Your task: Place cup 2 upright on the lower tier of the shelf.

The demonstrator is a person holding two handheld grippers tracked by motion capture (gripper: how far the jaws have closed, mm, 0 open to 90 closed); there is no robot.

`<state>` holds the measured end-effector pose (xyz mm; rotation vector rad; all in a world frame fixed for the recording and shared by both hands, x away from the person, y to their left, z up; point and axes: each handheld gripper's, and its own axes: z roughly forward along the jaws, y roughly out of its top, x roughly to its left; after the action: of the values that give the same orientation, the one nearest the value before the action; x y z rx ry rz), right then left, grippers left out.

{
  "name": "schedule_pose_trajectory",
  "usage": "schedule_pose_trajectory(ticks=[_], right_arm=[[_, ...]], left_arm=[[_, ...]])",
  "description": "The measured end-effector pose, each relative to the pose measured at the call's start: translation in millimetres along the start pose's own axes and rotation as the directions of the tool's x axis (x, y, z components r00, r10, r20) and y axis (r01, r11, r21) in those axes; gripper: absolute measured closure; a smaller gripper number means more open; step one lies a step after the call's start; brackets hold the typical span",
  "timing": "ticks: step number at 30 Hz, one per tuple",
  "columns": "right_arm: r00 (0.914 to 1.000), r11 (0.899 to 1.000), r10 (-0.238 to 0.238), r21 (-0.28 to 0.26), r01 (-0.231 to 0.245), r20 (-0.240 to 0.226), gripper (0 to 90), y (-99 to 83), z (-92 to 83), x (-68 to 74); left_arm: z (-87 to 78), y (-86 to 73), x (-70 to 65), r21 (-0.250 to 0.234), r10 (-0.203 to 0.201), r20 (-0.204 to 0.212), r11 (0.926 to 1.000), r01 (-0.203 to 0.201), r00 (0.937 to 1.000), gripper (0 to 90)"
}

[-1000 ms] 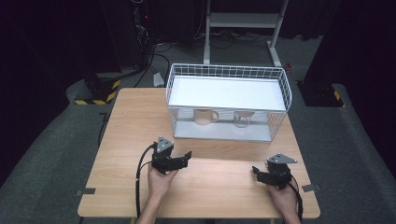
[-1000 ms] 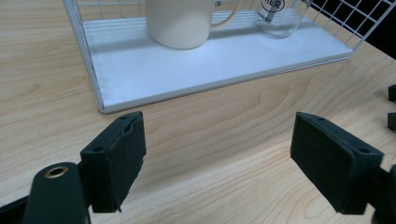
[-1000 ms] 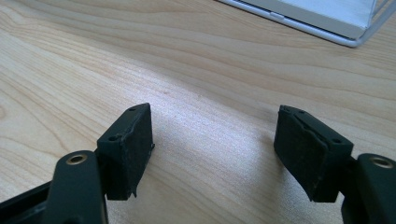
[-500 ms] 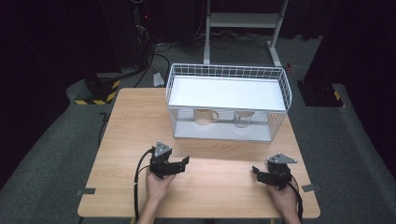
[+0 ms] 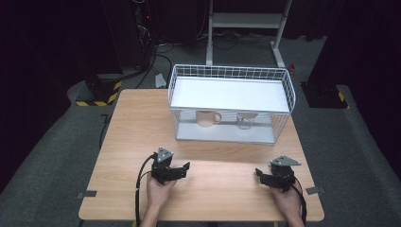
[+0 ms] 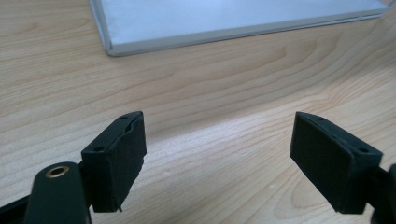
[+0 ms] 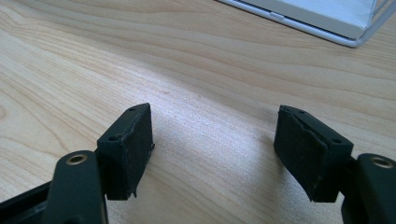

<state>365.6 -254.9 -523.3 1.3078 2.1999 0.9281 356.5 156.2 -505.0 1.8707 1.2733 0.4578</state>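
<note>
A white wire rack [image 5: 231,105] with two levels stands at the back of the wooden table [image 5: 137,127]. On its lower shelf sit a beige mug [image 5: 207,117] and a clear glass cup [image 5: 245,120]. My left gripper [image 5: 183,169] rests low over the table at front left, open, with only bare wood between its pads [image 6: 122,154]. At front right my right gripper [image 5: 259,174] is also open and holds nothing; its pads [image 7: 130,144] frame plain tabletop. The rack's base edge [image 6: 224,35] shows ahead in the left gripper view, and its corner [image 7: 327,25] in the right gripper view.
A person's hands hold both grippers from the table's front edge, with black cables [image 5: 138,189] trailing back. Behind the table are a white metal stand [image 5: 246,21], dark equipment and a yellow-black striped block [image 5: 97,101] on the grey floor.
The left gripper has sunk a little toward the tabletop and drifted nearer the front edge. The right gripper has stayed still.
</note>
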Motion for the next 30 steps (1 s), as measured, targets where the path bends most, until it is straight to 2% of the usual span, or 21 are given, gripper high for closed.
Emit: schedule_pose_trajectory(ticks=[5,12,14,17,21,24,26,30], right_arm=[[1.0,1.0,0.0,0.0,0.0,0.0,28.4,0.0,0.0,0.0],[1.0,1.0,0.0,0.0,0.0,0.0,28.4,0.0,0.0,0.0],[1.0,1.0,0.0,0.0,0.0,0.0,28.4,0.0,0.0,0.0],[1.0,1.0,0.0,0.0,0.0,0.0,28.4,0.0,0.0,0.0],[1.0,1.0,0.0,0.0,0.0,0.0,28.4,0.0,0.0,0.0],[1.0,1.0,0.002,0.0,-0.002,-0.001,28.4,0.0,0.0,0.0],[1.0,1.0,0.003,0.001,-0.003,-0.001,28.4,0.0,0.1,0.0],[1.0,1.0,0.004,0.001,-0.004,-0.001,28.4,0.0,0.1,0.1]], left_arm=[[2.1,-4.8,2.5,0.006,-0.005,-0.023,1.0,0.006,0.9997,19.4],[6.7,-12.1,7.0,0.041,0.01,-0.074,0.9991,-0.007,0.9972,20.5],[7.6,-12.8,6.9,0.054,0.035,-0.102,0.9981,-0.03,0.9941,20.3],[8.2,-13.0,6.5,0.046,0.038,-0.129,0.9984,-0.032,0.991,20.0],[10.6,-13.5,6.0,0.043,0.03,-0.137,0.9988,-0.024,0.9901,19.5],[15.3,-15.0,4.5,0.072,0.06,-0.15,0.9962,-0.05,0.9869,19.2],[17.5,-15.2,2.3,0.079,0.063,-0.16,0.9956,-0.051,0.9851,18.3],[18.2,-14.8,2.4,0.076,0.058,-0.16,0.996,-0.046,0.9854,19.0]])
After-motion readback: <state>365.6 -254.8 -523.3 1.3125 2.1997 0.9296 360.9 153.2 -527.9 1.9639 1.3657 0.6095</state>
